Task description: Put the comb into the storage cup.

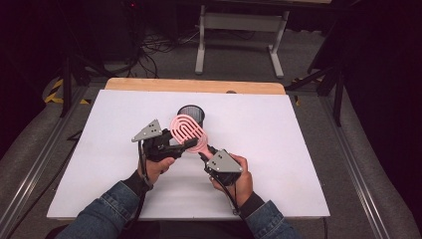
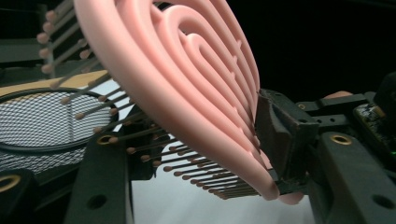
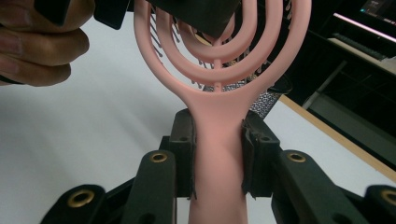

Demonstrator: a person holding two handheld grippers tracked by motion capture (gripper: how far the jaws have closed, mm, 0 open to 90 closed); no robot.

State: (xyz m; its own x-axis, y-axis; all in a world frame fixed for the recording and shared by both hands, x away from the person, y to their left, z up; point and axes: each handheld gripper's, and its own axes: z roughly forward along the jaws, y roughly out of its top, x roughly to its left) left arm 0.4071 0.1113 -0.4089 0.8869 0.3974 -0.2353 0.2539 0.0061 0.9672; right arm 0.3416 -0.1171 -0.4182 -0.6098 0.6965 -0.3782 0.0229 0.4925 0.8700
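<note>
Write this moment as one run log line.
right gripper: shut on brush handle | left gripper: shut on brush head | mesh cup: behind brush

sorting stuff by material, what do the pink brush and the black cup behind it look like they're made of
The pink brush looks like moulded plastic, matte and smooth, with rounded open loops in its head; its thin dark bristles end in small pink balls, probably plastic too. The black cup appears to be metal wire mesh with a solid rim, since the white table shows through its weave.
</note>
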